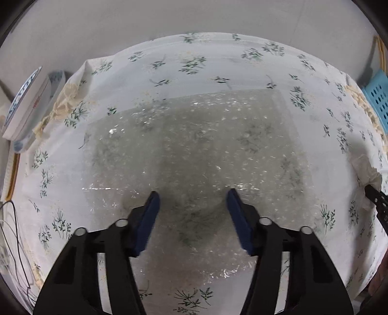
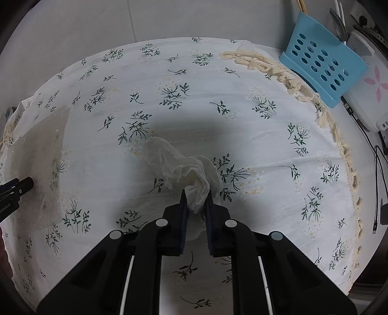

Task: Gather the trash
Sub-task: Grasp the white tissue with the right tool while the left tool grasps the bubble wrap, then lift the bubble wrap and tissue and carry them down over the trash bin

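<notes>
Item: my right gripper pinched crumpled tissue, long axis far-left. My left gripper spread over bubble wrap, flat beneath, nothing btwn.

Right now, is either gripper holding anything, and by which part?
Right gripper pinches the crumpled tissue by its near end. Left gripper holds nothing, jaws open over the bubble wrap.

Domestic room: floral tablecloth with lace fringe, blue perforated basket upper right (wall socket behind it).
</notes>
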`<state>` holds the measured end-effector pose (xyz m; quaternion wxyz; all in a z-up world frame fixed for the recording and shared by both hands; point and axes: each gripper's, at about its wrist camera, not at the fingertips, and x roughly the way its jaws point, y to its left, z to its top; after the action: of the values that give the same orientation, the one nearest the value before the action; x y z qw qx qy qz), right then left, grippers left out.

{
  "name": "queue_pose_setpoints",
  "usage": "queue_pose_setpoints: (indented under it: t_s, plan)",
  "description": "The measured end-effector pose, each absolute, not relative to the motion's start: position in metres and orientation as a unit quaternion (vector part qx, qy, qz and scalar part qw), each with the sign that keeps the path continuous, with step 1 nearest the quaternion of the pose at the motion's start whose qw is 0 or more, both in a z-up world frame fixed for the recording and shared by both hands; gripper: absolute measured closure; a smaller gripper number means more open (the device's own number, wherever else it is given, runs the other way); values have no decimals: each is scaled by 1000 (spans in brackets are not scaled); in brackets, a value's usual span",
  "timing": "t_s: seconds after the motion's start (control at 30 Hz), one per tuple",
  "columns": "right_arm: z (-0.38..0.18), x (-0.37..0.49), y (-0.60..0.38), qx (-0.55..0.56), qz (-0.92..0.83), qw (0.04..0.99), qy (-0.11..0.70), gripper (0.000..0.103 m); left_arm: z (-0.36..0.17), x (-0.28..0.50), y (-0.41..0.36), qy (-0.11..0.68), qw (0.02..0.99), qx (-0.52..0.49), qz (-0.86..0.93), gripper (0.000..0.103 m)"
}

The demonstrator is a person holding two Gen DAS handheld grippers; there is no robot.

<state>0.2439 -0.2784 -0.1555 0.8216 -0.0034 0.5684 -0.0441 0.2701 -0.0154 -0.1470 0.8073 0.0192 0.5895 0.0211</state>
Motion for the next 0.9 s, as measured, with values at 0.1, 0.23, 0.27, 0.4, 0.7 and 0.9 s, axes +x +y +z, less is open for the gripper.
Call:
queue_pose_setpoints:
  t_s: [0.1, 0.23, 0.27, 0.4, 0.7, 0.9]
  plan:
    - [-155, 244, -281, 5, -41, 822, 568, 93, -146, 271, -23, 587, 809, 38, 5, 67]
    - [-154, 245, -287, 27, -36, 821, 568, 95, -146, 270, -24, 584, 810, 43, -7, 87]
    - [-153, 245, -288, 30, -35, 822, 568, 95, -146, 270, -23, 583, 811, 42, -7, 91]
    - [-141, 239, -286, 25, -29, 830, 556, 96, -136, 263, -19, 574, 818, 31, -9, 95]
    - [-116, 228, -279, 17, -14, 844, 535, 96, -103, 243, -17, 554, 832, 11, -17, 95]
    - [-102, 216, -277, 19, -7, 851, 524, 96, -88, 232, -19, 550, 835, 8, -23, 95]
